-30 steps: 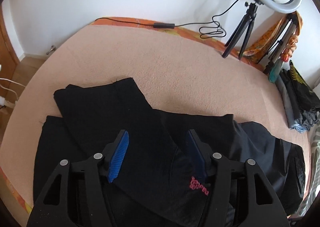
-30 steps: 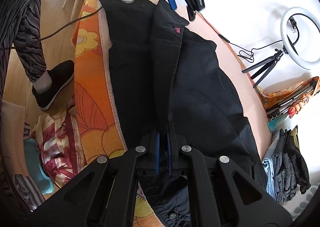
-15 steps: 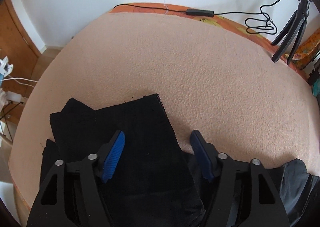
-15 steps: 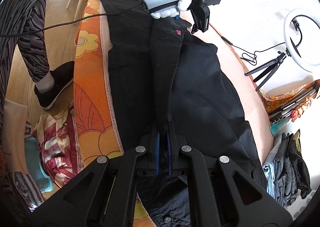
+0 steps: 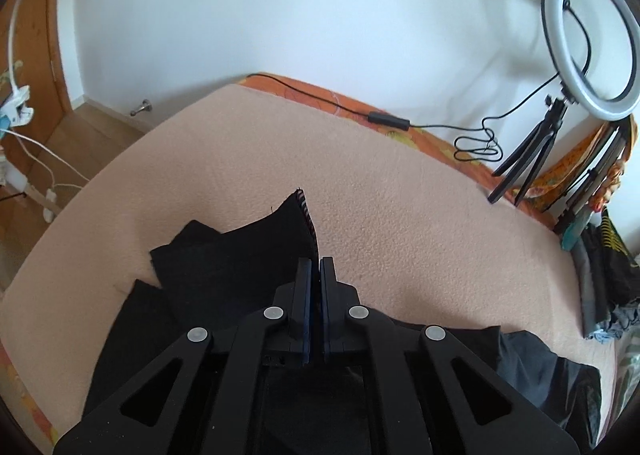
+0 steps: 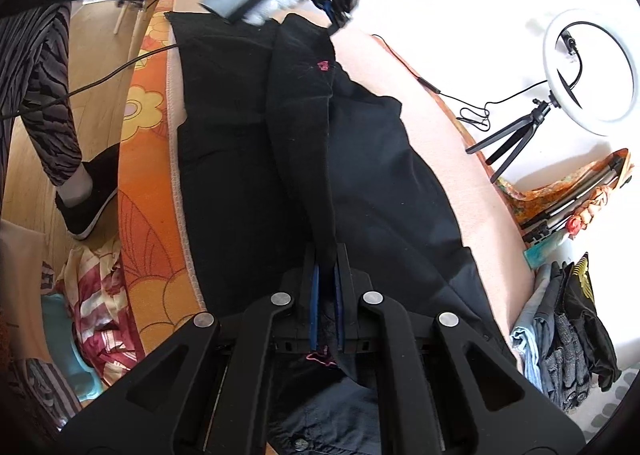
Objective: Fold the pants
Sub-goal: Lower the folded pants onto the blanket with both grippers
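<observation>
Black pants lie lengthwise on the peach bed cover. A raised ridge of fabric with a small pink logo runs between both grippers. My left gripper is shut on the hem corner of a pant leg, lifting its edge; it also shows in the right wrist view, held by a gloved hand. My right gripper is shut on the fold of the pants near the waist end.
A ring light on a tripod and its cable stand at the far side of the bed. A pile of folded clothes lies at the right. The person's leg and shoe are on the wooden floor at the left.
My left gripper was open over the pant leg and has shut on its hem corner, lifting it. The right gripper has kept its grip on the fold.
</observation>
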Tool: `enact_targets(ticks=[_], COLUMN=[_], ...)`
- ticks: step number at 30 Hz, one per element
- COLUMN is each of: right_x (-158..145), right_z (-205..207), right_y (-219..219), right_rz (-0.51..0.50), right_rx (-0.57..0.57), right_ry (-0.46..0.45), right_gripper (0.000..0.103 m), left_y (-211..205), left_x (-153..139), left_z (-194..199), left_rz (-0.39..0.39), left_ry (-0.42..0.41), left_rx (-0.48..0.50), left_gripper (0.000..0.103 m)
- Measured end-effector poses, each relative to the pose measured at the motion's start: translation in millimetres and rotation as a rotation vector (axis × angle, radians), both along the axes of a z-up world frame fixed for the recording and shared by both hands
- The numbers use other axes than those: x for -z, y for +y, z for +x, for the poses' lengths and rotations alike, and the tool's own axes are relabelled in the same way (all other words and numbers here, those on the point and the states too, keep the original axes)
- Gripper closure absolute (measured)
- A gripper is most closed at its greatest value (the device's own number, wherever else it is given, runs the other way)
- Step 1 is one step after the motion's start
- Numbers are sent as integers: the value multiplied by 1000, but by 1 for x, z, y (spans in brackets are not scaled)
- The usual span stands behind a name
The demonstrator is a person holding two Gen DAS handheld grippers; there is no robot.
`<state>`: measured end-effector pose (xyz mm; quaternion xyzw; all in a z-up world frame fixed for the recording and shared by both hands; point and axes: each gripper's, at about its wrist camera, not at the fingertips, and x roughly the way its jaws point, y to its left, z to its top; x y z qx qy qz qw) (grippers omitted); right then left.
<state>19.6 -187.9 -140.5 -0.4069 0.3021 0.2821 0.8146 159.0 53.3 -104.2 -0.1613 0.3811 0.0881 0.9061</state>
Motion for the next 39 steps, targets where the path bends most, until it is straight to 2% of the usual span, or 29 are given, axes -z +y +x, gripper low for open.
enact_targets(ticks=[3,7,15,17,21,23,25,30,31,32,33,35,39], right_x=[-4,-5,6,8,12,14,16,13,12,11,10,8,8], right_z=[-1,-2,-12,-14,-17,-18,-20,-22,-22,-22,-22,-21,-23], right_y=[1,2,11,13,13,13,13,9,8,7,6,5,5], right_rz=[1,-7,-71,-82,-95,-102,-120,-128,-129,-132,-135,-137,-153], right_rx=[2,0,-5,0,12,15,14,32,36,41,45,50,47], right_ry=[-19,-39,-70,-80,-86,-89,-105,-142,-149,-158,-166,-177,-203], right_gripper=[96,96,96,96,96,96,96,96,96,96,96,96,96], left_y=[19,46,75,80,86,91,98,115,115,114,113,109,108], left_x=[-10,-15,24,32,37,40,42,44,42,41,39,35,33], left_z=[-44,-92,-123,-125,-126,-126,-125,-124,-123,-122,-122,-124,-136], left_rz=[-36,-66,-201,-253,-314,-346,-385,-440,-423,-401,-385,-340,-312], left_ry=[-58,-85,-84,-76,-71,-75,-90,-129,-127,-126,-124,-121,-124], left_rx=[-19,-41,-100,-102,-128,-149,-173,-204,-205,-200,-184,-170,-163], left_gripper=[100,100,100,88,80,72,70,73,76,91,97,98,99])
